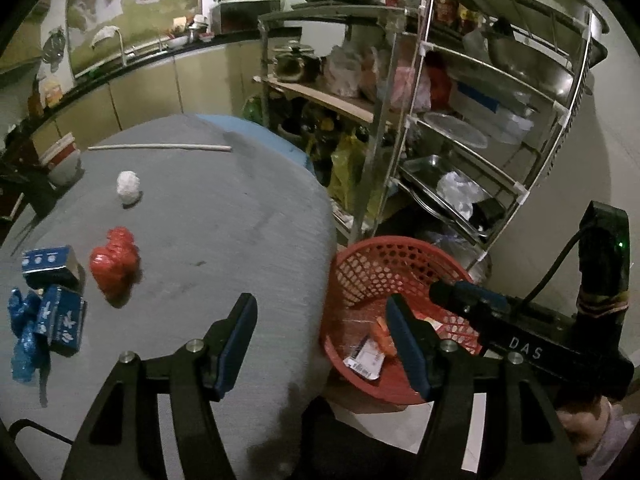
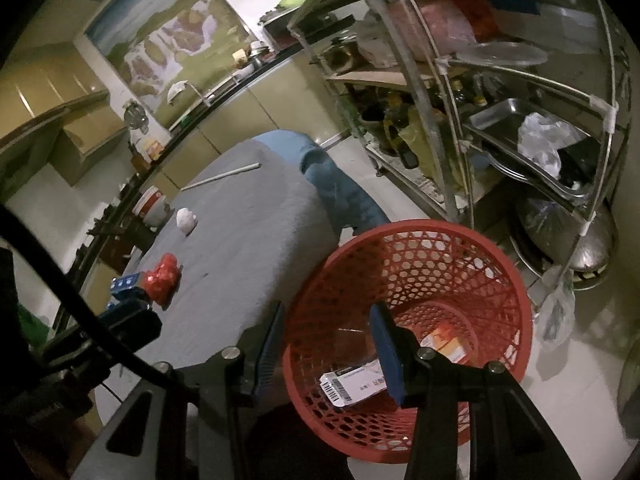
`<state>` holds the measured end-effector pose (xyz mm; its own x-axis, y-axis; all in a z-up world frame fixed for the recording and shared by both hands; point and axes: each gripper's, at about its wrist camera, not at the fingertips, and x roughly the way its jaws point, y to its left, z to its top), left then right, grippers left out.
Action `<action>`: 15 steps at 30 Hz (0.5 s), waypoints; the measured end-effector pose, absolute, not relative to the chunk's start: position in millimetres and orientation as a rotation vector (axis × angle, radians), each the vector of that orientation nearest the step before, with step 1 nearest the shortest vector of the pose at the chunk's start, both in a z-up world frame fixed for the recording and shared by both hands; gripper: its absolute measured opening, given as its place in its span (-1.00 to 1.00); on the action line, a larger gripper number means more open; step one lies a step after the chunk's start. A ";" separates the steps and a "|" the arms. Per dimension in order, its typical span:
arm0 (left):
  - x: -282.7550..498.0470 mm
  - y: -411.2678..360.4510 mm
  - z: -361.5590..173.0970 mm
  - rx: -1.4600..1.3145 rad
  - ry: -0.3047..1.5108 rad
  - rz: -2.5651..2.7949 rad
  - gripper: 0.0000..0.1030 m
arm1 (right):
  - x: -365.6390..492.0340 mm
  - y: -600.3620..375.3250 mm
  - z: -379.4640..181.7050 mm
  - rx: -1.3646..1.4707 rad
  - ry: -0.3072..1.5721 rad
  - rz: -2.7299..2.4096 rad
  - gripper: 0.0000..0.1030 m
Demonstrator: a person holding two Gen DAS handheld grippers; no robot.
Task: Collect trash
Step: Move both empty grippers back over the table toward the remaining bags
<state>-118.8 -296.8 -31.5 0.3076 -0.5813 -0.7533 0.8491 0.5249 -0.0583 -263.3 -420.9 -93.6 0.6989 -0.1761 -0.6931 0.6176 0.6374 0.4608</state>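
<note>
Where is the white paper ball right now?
In the left wrist view the white paper ball sits on the grey table, upper left, between the long white stick and the red wad.

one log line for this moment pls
left claw: open, empty | right claw: open, empty, over red basket | table: red wad, white wad

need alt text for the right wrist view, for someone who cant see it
The right gripper hangs open and empty over a red mesh basket that holds a barcoded packet and an orange carton. To the left, a grey table still carries a red wrapper, a white paper ball, blue boxes and a thin white stick.
</note>
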 end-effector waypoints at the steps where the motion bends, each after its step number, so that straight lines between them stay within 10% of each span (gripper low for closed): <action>1: -117.5 -294.0 -30.3 0.381 0.803 -0.972 0.31 | -260.7 -418.2 -92.9 0.743 0.657 -0.487 -0.06; 15: -67.9 -210.1 -22.6 0.271 0.776 -0.756 0.32 | -230.2 -386.0 -84.0 0.661 0.696 -0.419 -0.06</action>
<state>-67.9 -210.1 -22.6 0.4714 -0.5142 -0.7165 0.7032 0.7094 -0.0464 -230.2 -386.0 -84.0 0.6992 -0.1369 -0.7017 0.5564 0.7205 0.4139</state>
